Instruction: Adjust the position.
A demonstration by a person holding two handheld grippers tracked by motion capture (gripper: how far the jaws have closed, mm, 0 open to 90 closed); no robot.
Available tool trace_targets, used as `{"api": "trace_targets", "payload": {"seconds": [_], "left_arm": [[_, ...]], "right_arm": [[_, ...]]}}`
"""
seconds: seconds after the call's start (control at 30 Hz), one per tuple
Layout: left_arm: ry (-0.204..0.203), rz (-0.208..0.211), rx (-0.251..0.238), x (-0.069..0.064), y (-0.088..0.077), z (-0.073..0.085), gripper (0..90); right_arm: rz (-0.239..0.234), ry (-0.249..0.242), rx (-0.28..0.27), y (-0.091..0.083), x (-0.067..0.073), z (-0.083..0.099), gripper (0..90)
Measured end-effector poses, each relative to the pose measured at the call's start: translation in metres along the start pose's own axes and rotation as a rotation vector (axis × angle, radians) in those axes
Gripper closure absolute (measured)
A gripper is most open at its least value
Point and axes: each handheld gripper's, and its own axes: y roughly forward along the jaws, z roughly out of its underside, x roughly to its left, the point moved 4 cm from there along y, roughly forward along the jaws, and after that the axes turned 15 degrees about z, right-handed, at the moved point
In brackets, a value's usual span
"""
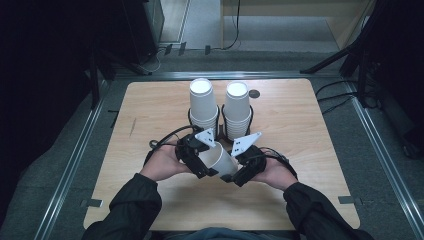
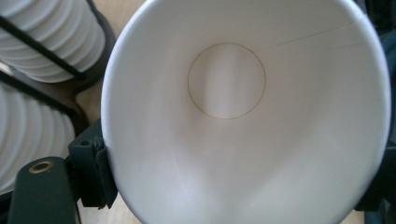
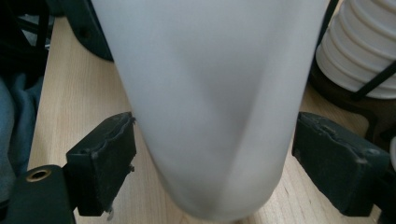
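Observation:
A single white paper cup (image 1: 218,159) lies tilted between both grippers, low over the front middle of the wooden table (image 1: 150,110). My left gripper (image 1: 206,161) spans the cup's wide mouth. In the left gripper view I look straight into the cup (image 2: 243,116), whose rim presses against the left pad (image 2: 95,172). My right gripper (image 1: 235,172) takes the narrow base end. In the right gripper view both pads (image 3: 109,154) touch the cup's sides (image 3: 215,93), and the wall shows a soft crease. Just behind stand two tall stacks of cups (image 1: 203,102) (image 1: 236,102) in black wire holders.
The stacks and their holders sit close behind the grippers (image 2: 42,37) (image 3: 359,51). A small round dark disc (image 1: 254,93) sits in the tabletop beyond the right stack. Metal rails border the table left and right. Dark stand legs and cables (image 1: 345,55) lie on the floor at the far right.

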Motion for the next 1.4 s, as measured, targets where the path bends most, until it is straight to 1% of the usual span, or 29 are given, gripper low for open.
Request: {"api": "trace_targets", "payload": {"seconds": [0.07, 0.1, 0.13, 0.23, 0.33, 0.4, 0.43, 0.53, 0.67, 0.73, 0.8, 0.83, 0.87, 0.9, 0.97, 1.0, 1.07, 1.1, 1.13, 1.2, 1.23, 1.27, 1.33, 1.4], "left_arm": [[-0.003, -0.002, 0.002, 0.000, 0.001, -0.001, 12.6], [-0.006, 0.002, 0.000, -0.001, 0.001, -0.001, 12.4], [-0.007, 0.005, 0.001, -0.001, 0.001, -0.001, 12.2], [-0.009, 0.009, -0.013, -0.001, 0.000, 0.000, 10.6], [-0.040, 0.011, -0.020, 0.001, 0.000, 0.001, 8.5], [-0.061, -0.006, -0.043, 0.002, -0.001, 0.000, 5.2], [-0.075, -0.003, -0.056, 0.003, -0.002, 0.000, 0.0], [-0.081, 0.012, -0.098, 0.003, -0.006, 0.001, 0.0], [-0.075, 0.005, -0.129, 0.005, -0.010, 0.003, 0.0], [-0.088, 0.022, -0.135, 0.006, -0.012, 0.005, 0.0], [-0.094, 0.027, -0.145, 0.006, -0.013, 0.006, 0.0], [-0.100, 0.025, -0.147, 0.006, -0.013, 0.007, 0.0], [-0.097, 0.022, -0.144, 0.007, -0.014, 0.007, 0.0], [-0.101, 0.019, -0.153, 0.007, -0.014, 0.008, 0.0], [-0.096, 0.012, -0.165, 0.008, -0.017, 0.009, 0.0], [-0.105, 0.013, -0.183, 0.009, -0.018, 0.010, 0.0], [-0.108, 0.009, -0.206, 0.009, -0.020, 0.011, 0.3], [-0.109, 0.013, -0.213, 0.009, -0.021, 0.012, 1.3], [-0.110, 0.005, -0.229, 0.010, -0.023, 0.013, 1.3], [-0.124, 0.013, -0.245, 0.010, -0.025, 0.015, 1.4], [-0.124, 0.012, -0.255, 0.011, -0.025, 0.016, 1.4], [-0.128, 0.008, -0.257, 0.012, -0.026, 0.018, 1.4], [-0.138, 0.011, -0.271, 0.012, -0.026, 0.020, 1.3], [-0.142, 0.004, -0.273, 0.013, -0.025, 0.023, 1.3]], "right_arm": [[0.001, -0.007, -0.001, 0.000, 0.001, -0.001, 18.3], [-0.003, -0.017, -0.007, -0.001, 0.002, -0.001, 21.7], [-0.013, -0.014, -0.004, -0.001, 0.003, -0.001, 22.3], [-0.014, -0.020, -0.010, -0.003, 0.003, -0.001, 23.0], [-0.014, -0.018, -0.011, -0.004, 0.003, -0.002, 23.1], [-0.002, -0.017, -0.014, -0.004, 0.002, -0.002, 23.0], [-0.002, -0.009, -0.014, -0.005, 0.002, -0.002, 23.1], [0.003, -0.002, -0.018, -0.007, -0.001, -0.002, 23.1], [0.016, 0.009, -0.029, -0.009, -0.005, -0.001, 23.0], [0.012, 0.024, -0.030, -0.011, -0.006, -0.001, 22.8], [-0.005, 0.051, -0.031, -0.013, -0.009, 0.000, 22.8], [0.000, 0.057, -0.034, -0.013, -0.010, 0.001, 22.8], [0.000, 0.066, -0.032, -0.013, -0.012, 0.001, 22.8], [-0.001, 0.073, -0.032, -0.014, -0.012, 0.001, 22.8], [0.002, 0.081, -0.038, -0.016, -0.014, 0.001, 22.8], [0.002, 0.085, -0.039, -0.016, -0.015, 0.002, 22.8], [0.008, 0.093, -0.040, -0.019, -0.016, 0.002, 22.8], [0.009, 0.097, -0.044, -0.020, -0.017, 0.002, 22.8], [0.014, 0.100, -0.043, -0.021, -0.018, 0.002, 22.8], [0.019, 0.112, -0.044, -0.023, -0.019, 0.003, 22.8], [0.025, 0.118, -0.044, -0.024, -0.020, 0.003, 22.8], [0.018, 0.122, -0.048, -0.026, -0.021, 0.003, 22.8], [0.029, 0.122, -0.051, -0.028, -0.022, 0.004, 22.8], [0.039, 0.127, -0.051, -0.031, -0.024, 0.004, 22.8]]}}
